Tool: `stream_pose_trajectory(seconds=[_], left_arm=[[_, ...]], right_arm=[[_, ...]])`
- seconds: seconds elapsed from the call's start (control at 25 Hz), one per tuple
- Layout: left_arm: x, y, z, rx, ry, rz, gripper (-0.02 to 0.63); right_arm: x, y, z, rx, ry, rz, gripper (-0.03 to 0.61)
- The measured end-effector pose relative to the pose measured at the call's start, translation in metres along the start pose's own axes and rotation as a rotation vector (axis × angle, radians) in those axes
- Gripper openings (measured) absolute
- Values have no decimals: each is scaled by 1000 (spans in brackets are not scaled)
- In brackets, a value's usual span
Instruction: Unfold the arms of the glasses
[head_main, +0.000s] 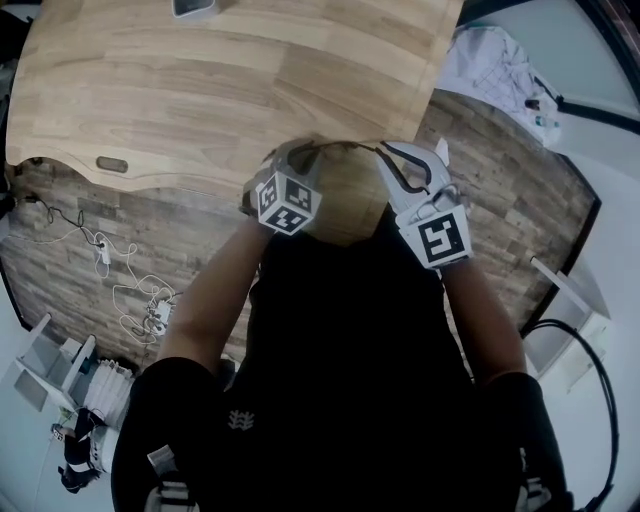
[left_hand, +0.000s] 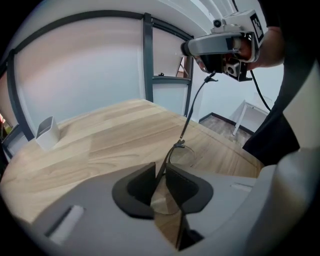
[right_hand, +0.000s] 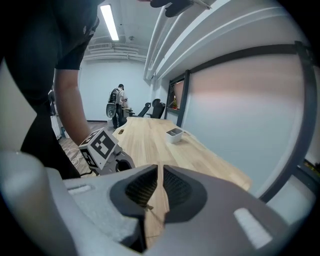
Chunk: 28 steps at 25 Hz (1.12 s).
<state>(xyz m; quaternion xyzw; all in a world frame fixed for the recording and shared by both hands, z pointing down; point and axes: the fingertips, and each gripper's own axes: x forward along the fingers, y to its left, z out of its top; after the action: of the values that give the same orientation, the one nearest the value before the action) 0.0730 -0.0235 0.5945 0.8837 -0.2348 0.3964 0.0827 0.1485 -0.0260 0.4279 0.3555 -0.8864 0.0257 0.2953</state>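
The thin-framed glasses (head_main: 340, 147) hang between both grippers, just above the near edge of the wooden table (head_main: 200, 90). My left gripper (left_hand: 160, 172) is shut on the front frame, and a lens (left_hand: 167, 202) shows between its pads. One arm of the glasses (left_hand: 192, 110) stands out from the hinge and runs up to my right gripper (left_hand: 212, 70). In the right gripper view, my right gripper (right_hand: 157, 175) is shut on the thin end of that arm (right_hand: 146, 205). The left gripper's marker cube (right_hand: 102, 145) sits just beyond it. The second arm is not visible.
A small white container (left_hand: 47, 132) stands on the far part of the table, also visible as the white container (right_hand: 174, 134). Cables and a power strip (head_main: 150, 310) lie on the floor to the left. A person (right_hand: 117, 102) and chairs (right_hand: 152, 107) are far down the room.
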Motion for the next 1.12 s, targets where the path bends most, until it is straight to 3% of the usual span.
stream_pose_trajectory(seconds=[0.12, 0.4, 0.52, 0.68, 0.92, 1.12], left_arm=[[0, 3, 2, -16, -16, 16, 34], [-11, 1, 14, -38, -88, 43, 32], [-20, 2, 19, -44, -141, 73, 32], [-34, 1, 26, -45, -225, 105, 32], [-48, 4, 26, -86, -312, 132, 32], [-56, 0, 22, -82, -361, 139, 32]], right_arm=[[0, -5, -1, 0, 4, -3, 35], [9, -5, -8, 28, 20, 27, 35], [20, 4, -18, 21, 70, 77, 35], [34, 23, -30, -73, 169, 175, 35], [59, 26, -46, 48, 275, 220, 78], [74, 23, -44, 151, 255, 234, 83]])
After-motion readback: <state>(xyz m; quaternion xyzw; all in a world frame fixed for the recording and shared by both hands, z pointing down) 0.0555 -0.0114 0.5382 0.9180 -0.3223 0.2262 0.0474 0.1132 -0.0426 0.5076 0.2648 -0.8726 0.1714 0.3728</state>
